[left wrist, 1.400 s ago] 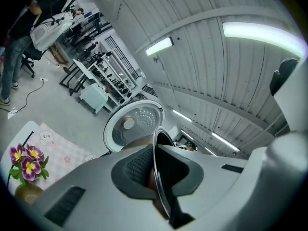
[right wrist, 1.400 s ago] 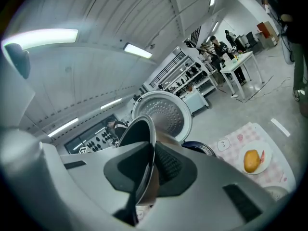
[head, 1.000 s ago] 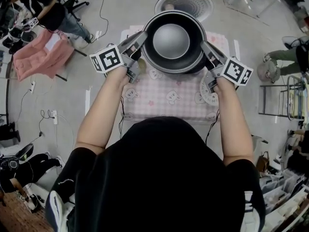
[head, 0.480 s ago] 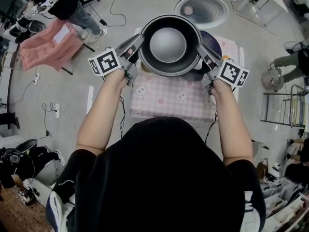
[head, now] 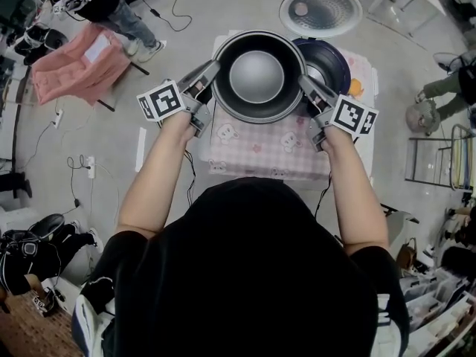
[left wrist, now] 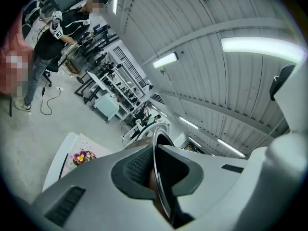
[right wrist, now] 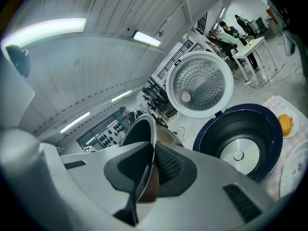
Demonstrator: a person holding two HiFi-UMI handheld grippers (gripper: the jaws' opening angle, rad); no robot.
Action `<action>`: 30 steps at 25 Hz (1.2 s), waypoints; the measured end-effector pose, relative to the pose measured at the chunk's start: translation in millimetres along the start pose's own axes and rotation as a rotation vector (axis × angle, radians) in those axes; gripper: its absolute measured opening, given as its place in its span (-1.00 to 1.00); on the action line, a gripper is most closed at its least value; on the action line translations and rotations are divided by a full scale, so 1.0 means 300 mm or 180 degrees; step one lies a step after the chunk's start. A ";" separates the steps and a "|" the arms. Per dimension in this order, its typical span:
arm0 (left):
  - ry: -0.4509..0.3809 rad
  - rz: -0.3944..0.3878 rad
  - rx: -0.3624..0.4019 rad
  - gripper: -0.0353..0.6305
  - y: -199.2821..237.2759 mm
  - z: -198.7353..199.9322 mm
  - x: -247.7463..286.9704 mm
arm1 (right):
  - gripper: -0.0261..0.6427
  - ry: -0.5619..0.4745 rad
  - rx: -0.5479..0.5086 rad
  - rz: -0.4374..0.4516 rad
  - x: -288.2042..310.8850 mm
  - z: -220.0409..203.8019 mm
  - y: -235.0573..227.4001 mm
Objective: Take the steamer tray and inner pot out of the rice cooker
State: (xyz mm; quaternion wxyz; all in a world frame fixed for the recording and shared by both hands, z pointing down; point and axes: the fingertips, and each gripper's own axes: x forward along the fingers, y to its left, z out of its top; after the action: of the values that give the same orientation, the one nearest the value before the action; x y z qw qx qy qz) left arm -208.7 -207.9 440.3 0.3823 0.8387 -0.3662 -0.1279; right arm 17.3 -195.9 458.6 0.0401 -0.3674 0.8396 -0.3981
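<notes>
Left gripper (head: pixel 214 68) and right gripper (head: pixel 305 82): each pair of jaws is narrowed onto the thin rim of the round dark metal inner pot with a grey bowl (head: pixel 256 76), one grip on each side. In the left gripper view (left wrist: pixel 154 177) and the right gripper view (right wrist: pixel 150 177) the rim edge (left wrist: pixel 158 148) (right wrist: pixel 144 129) runs between the ribbed pads, pinched.

The pot is held aloft, clear of the dark blue rice cooker body (head: pixel 332 59), which stands partly behind it on the pot's right in the head view. The cooker's well (right wrist: pixel 250 129) is empty down to its silver heating plate (right wrist: pixel 238 155). Its white perforated lid (head: pixel 321 10) stands open.

Below lies the pink checked cloth on the white table (head: pixel 260 151).

Progress: the inner pot is out of the cooker. No steamer tray remains in the well, and no view shows where it lies. Judged left to do: set the pot down on the cloth and release both grips.
</notes>
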 end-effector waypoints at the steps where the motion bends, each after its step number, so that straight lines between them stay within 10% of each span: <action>1: 0.0018 0.0005 -0.0021 -0.77 0.007 -0.012 -0.011 | -0.80 0.0010 0.0012 -0.0013 -0.002 -0.016 0.002; 30: 0.0864 0.0304 -0.0486 -0.77 0.240 -0.539 -0.128 | -0.81 0.0437 0.0600 -0.0528 -0.134 -0.534 -0.227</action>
State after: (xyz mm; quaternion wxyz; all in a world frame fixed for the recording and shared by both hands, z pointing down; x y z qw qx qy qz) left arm -192.9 -123.7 599.8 0.4965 0.7984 -0.3399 -0.0225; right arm 28.7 -95.7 606.0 -0.0161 -0.4020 0.7660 -0.5013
